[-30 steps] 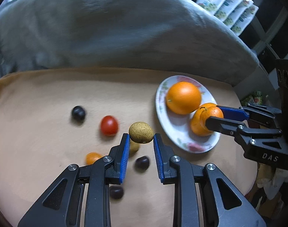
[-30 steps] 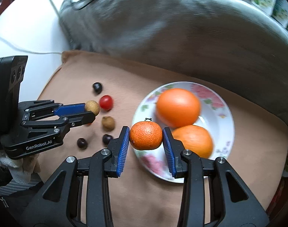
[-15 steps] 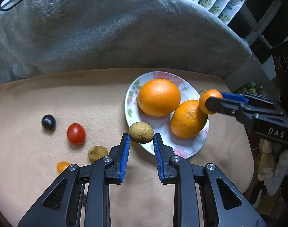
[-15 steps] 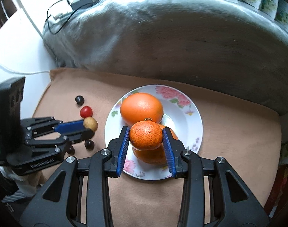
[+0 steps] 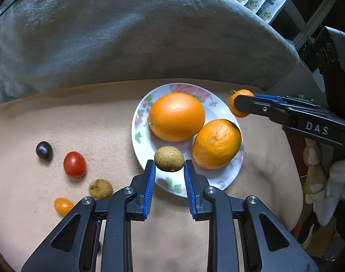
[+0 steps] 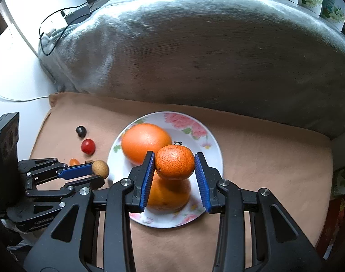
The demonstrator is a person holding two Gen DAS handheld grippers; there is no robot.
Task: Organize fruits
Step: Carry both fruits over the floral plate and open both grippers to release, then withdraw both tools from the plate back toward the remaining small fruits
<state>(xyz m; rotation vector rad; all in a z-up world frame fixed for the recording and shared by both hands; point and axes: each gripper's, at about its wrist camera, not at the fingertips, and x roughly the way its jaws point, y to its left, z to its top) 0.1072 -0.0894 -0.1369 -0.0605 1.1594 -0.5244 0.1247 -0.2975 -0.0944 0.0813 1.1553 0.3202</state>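
Since a second ago, both my tongs have slid over the plate (image 5: 136, 133). My left tongs (image 5: 169, 170) pinch a brown fruit (image 5: 169, 162) above its near rim; my right tongs (image 6: 174, 166) clasp a tangerine (image 6: 174, 162) over the two oranges (image 6: 146, 141).

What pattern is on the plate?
White plate with pink flowers and green leaves around the rim; clearest in the right wrist view.

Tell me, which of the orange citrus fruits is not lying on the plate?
The small mandarin clamped in the right gripper. The other two oranges rest on the flowered plate; this one hangs above it.
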